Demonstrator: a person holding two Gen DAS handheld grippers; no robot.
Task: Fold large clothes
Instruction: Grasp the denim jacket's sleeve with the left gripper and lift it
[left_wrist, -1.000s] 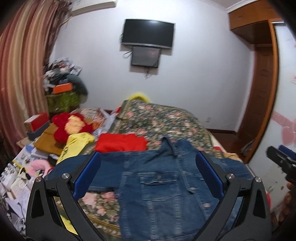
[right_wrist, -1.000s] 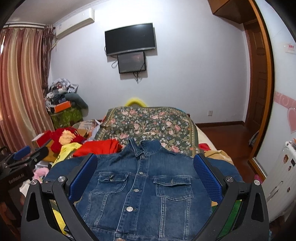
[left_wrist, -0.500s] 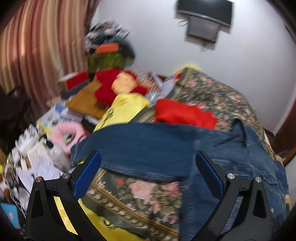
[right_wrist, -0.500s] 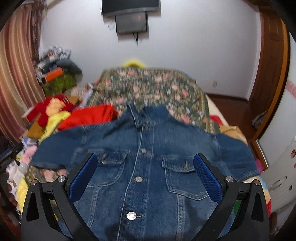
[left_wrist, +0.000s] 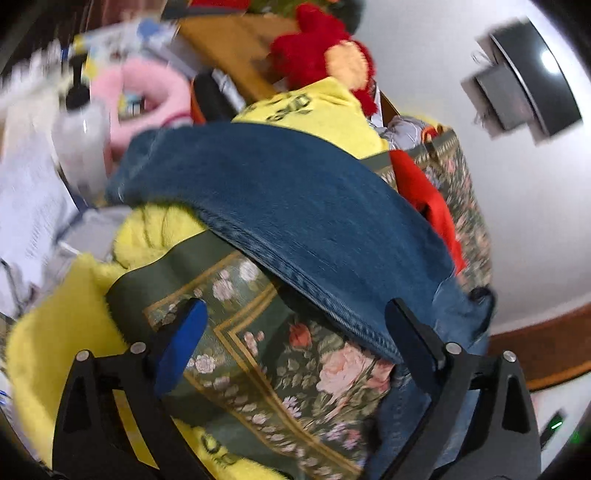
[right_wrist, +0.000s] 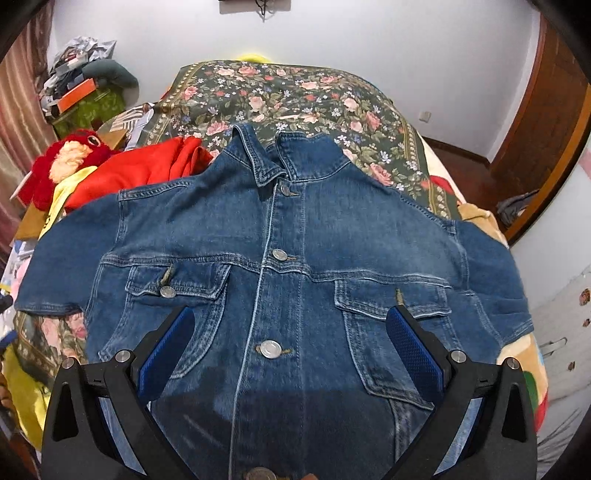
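A blue denim jacket (right_wrist: 288, 266) lies front up and buttoned on the floral bedspread (right_wrist: 295, 96), collar toward the far wall, both sleeves spread out sideways. My right gripper (right_wrist: 290, 347) is open and empty, held low over the jacket's chest between the two pockets. In the left wrist view the jacket's left sleeve (left_wrist: 288, 206) stretches across the frame. My left gripper (left_wrist: 295, 332) is open and empty, tilted, just below the sleeve's lower edge over the bedspread (left_wrist: 266, 354).
A red garment (right_wrist: 140, 170) and a yellow garment (left_wrist: 314, 107) lie left of the jacket. A red plush toy (right_wrist: 66, 155), a pink item (left_wrist: 147, 92), papers and boxes crowd the left side. A yellow fleece (left_wrist: 62, 332) hangs at the bed's left edge.
My left gripper has swung left, dropped and tilted toward the left sleeve. My right gripper has lowered and pitched down over the jacket's chest. The jacket has not moved.
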